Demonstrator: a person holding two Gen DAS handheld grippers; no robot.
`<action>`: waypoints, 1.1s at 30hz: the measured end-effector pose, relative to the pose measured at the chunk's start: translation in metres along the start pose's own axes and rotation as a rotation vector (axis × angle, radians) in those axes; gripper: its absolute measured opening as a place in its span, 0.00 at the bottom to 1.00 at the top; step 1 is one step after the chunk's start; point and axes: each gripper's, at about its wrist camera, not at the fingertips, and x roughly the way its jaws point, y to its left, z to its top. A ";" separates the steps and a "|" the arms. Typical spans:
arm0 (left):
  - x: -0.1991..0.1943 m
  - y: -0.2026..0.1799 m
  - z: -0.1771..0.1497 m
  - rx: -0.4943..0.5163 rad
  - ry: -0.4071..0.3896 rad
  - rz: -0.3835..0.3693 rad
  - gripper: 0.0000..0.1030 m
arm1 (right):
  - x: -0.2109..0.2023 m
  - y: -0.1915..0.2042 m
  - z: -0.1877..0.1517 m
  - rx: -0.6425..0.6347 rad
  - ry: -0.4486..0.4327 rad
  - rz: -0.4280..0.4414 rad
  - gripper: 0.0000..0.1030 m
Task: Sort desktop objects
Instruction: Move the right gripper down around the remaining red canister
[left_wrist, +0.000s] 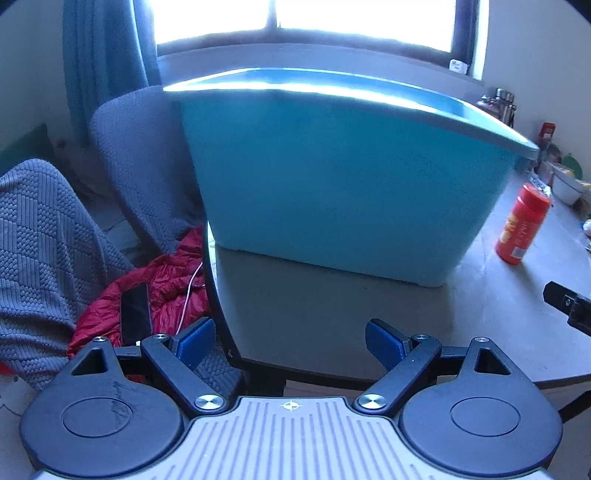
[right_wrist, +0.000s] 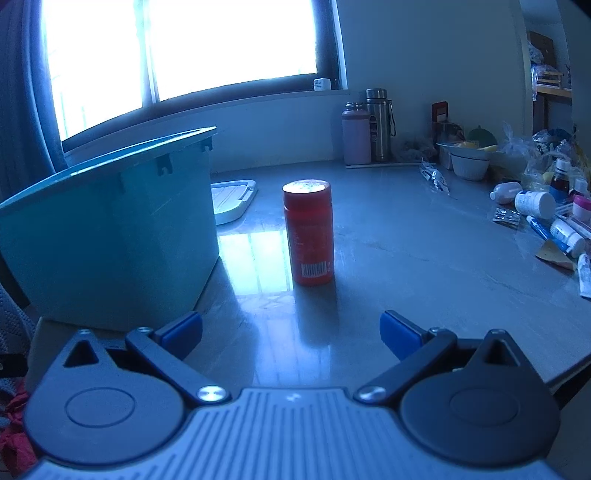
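A red bottle (right_wrist: 309, 232) stands upright on the grey table (right_wrist: 424, 266), straight ahead of my right gripper (right_wrist: 291, 334). That gripper is open and empty, still short of the bottle. A big teal bin (left_wrist: 332, 173) fills the left wrist view, with the red bottle (left_wrist: 522, 225) to its right. My left gripper (left_wrist: 291, 341) is open and holds nothing, low at the table's near left corner in front of the bin. The same teal bin (right_wrist: 110, 236) sits left of the bottle in the right wrist view. A black part of the other gripper (left_wrist: 570, 306) shows at the right edge.
A white lid (right_wrist: 232, 201) lies behind the bin. Two flasks (right_wrist: 367, 127) stand at the back wall. Medicine bottles, tubes and packets (right_wrist: 546, 218) crowd the right side, with a white bowl (right_wrist: 471, 162) behind them. A grey chair (left_wrist: 140, 162) and red jacket (left_wrist: 162, 284) lie left of the table.
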 end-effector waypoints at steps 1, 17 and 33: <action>0.002 0.000 0.001 -0.002 0.001 0.006 0.87 | 0.004 0.000 0.001 0.005 -0.002 -0.001 1.00; 0.025 -0.004 0.010 -0.001 0.034 0.021 0.87 | 0.056 -0.001 0.026 0.039 -0.015 -0.006 1.00; 0.042 0.003 0.019 -0.039 0.052 0.032 0.87 | 0.092 0.004 0.043 0.036 0.007 -0.009 1.00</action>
